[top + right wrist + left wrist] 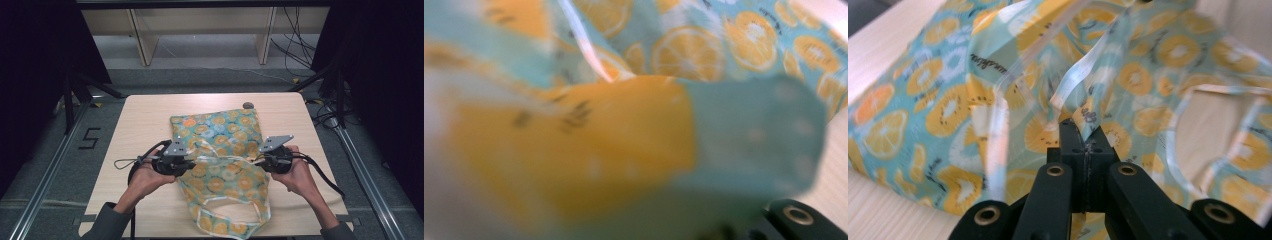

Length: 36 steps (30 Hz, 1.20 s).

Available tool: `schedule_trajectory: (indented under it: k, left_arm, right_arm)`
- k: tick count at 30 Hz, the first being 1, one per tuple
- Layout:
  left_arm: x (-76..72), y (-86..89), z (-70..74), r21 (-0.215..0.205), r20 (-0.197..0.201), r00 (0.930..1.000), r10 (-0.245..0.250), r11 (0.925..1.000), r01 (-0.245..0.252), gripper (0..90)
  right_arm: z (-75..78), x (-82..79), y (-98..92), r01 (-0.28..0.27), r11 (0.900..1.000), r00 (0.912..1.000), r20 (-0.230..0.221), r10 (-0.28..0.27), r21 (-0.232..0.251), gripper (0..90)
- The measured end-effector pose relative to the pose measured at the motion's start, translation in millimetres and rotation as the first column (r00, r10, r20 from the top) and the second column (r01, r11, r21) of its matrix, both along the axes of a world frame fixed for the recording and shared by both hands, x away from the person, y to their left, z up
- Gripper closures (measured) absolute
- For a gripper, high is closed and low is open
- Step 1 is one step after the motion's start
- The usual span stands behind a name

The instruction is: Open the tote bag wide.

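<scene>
Left gripper view: tongs pinch bag | right's blurred

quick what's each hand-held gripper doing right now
Left hand-held gripper: shut on the fruit-print bag.
Right hand-held gripper: shut, bag fabric draped over it.

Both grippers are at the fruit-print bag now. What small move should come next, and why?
Probably lift both sides slightly and draw them apart. The left gripper is shut on a fold of the bag; the right gripper sits at its other edge, fabric draped over it, and the bag lies crumpled on the table.
</scene>
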<state>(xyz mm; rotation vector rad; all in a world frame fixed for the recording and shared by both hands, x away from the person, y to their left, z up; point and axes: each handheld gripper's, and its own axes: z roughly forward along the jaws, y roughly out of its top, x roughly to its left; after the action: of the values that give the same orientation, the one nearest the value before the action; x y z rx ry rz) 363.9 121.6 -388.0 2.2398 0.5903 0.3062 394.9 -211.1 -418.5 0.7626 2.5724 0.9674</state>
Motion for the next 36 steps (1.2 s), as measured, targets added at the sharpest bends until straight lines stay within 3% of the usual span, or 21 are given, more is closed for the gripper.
schedule_trajectory:
  k: [4, 6, 8, 10, 11, 12, 14, 16, 17, 19, 20, 21, 22, 24, 28, 29, 31, 33, 34, 35, 36]
  left_arm:
    - [-8.3, 1.9, 18.0, -0.079, 0.008, 0.9996, -0.026, 0.9965, 0.027, 89.5]
    - [1.8, 5.9, 27.1, -0.091, 0.038, 0.9991, 0.018, 0.9957, -0.015, 89.5]
    - [20.6, 9.0, 28.5, -0.067, 0.056, 0.9956, 0.075, 0.9952, -0.071, 89.4]
    - [44.6, 10.9, 20.7, -0.051, 0.031, 0.9914, 0.127, 0.9908, -0.125, 89.3]
    - [56.0, 10.3, 14.1, -0.048, 0.027, 0.9863, 0.162, 0.9858, -0.161, 89.3]
    - [66.6, 10.2, 7.6, -0.011, 0.025, 0.9815, 0.19, 0.9818, -0.19, 89.2]
    - [85.9, 9.4, -6.7, -0.014, -0.025, 0.9718, 0.235, 0.9719, -0.235, 89.2]
    - [103.4, 9.4, -20.2, 0.015, -0.046, 0.9603, 0.275, 0.9614, -0.275, 89.2]
    - [114.5, 11.0, -29.6, 0.022, -0.071, 0.9506, 0.302, 0.9532, -0.302, 89.2]
    - [129.6, 14.7, -44.9, 0.045, -0.123, 0.9372, 0.326, 0.9453, -0.323, 89.2]
    - [134.0, 16.1, -50.4, 0.054, -0.139, 0.9313, 0.337, 0.9416, -0.332, 89.1]
    - [138.2, 17.1, -57.1, 0.055, -0.162, 0.9198, 0.358, 0.9339, -0.353, 89.1]
    - [141.6, 18.1, -62.2, 0.069, -0.174, 0.9168, 0.359, 0.9332, -0.353, 89.0]
    - [144.2, 18.3, -68.2, 0.082, -0.192, 0.9093, 0.369, 0.9293, -0.36, 88.9]
    - [143.2, 17.9, -65.7, 0.101, -0.183, 0.9192, 0.349, 0.9366, -0.335, 88.7]
    - [141.8, 16.2, -64.7, 0.083, -0.183, 0.9144, 0.361, 0.9324, -0.352, 88.6]
    - [141.7, 16.8, -61.3, 0.086, -0.183, 0.9171, 0.354, 0.9351, -0.344, 88.4]
    - [141.5, 16.3, -59.1, 0.09, -0.178, 0.9167, 0.358, 0.9335, -0.347, 88.3]
    - [141.5, 16.0, -58.8, 0.091, -0.174, 0.9166, 0.36, 0.9328, -0.349, 88.3]
    - [141.3, 15.4, -59.0, 0.088, -0.173, 0.916, 0.362, 0.9321, -0.352, 88.3]
    - [141.2, 15.1, -59.0, 0.089, -0.175, 0.9167, 0.359, 0.9329, -0.349, 88.3]
  right_arm:
    - [18.4, 5.1, -2.0, -0.013, 0.999, 0.9998, 0.016, 0.012, 0.036, 90.0]
    - [30.9, 13.2, -2.9, -0.008, 0.997, 0.999, 0.045, 0.004, 0.08, 90.0]
    - [40.2, 23.6, -1.4, 0.007, 0.996, 0.9986, 0.052, -0.012, 0.084, 90.0]
    - [42.6, 43.4, 4.9, 0.048, 0.998, 0.9959, 0.074, -0.051, 0.048, 90.0]
    - [40.5, 51.0, 7.6, 0.068, 0.997, 0.9941, 0.082, -0.071, 0.043, 89.9]
    - [35.9, 61.6, 11.4, 0.083, 0.996, 0.9936, 0.075, -0.085, 0.031, 89.6]
    - [21.5, 79.2, 20.9, 0.1, 0.995, 0.9941, 0.043, -0.099, -0.02, 87.4]
    - [4.8, 91.0, 31.1, 0.123, 0.99, 0.9925, 0.011, -0.122, -0.067, 80.7]
    - [0.5, 93.7, 33.0, 0.13, 0.989, 0.9915, 0.006, -0.13, -0.075, 79.2]
    - [-8.2, 99.2, 34.0, 0.142, 0.986, 0.9896, -0.007, -0.144, -0.083, 68.1]
    - [-9.3, 99.7, 32.9, 0.147, 0.985, 0.9875, -0.043, -0.151, -0.088, 63.0]
    - [-9.1, 98.1, 32.0, 0.158, 0.983, 0.9857, -0.044, -0.163, -0.095, 60.8]
    - [-9.0, 94.9, 31.6, 0.17, 0.983, 0.9848, -0.02, -0.172, -0.074, 57.7]
    - [1.2, 82.8, 26.0, 0.184, 0.982, 0.9815, -0.047, -0.186, -0.045, 53.5]
    - [22.4, 55.3, 16.6, 0.178, 0.984, 0.9813, -0.08, -0.175, 0.027, 46.7]
    - [22.8, 50.2, 16.5, 0.18, 0.983, 0.9819, -0.066, -0.177, 0.039, 45.3]
    - [25.3, 39.8, 15.2, 0.131, 0.99, 0.9898, -0.063, -0.128, 0.053, 44.1]
    - [25.7, 25.9, 15.4, 0.119, 0.992, 0.9899, -0.082, -0.115, 0.048, 43.9]
    - [24.2, 18.2, 15.5, 0.089, 0.995, 0.9955, -0.038, -0.087, 0.05, 43.9]
    - [25.5, 11.3, 15.9, 0.077, 0.996, 0.9957, -0.055, -0.074, 0.048, 43.9]
    - [24.5, 7.0, 18.0, 0.07, 0.995, 0.997, -0.037, -0.068, 0.065, 44.1]
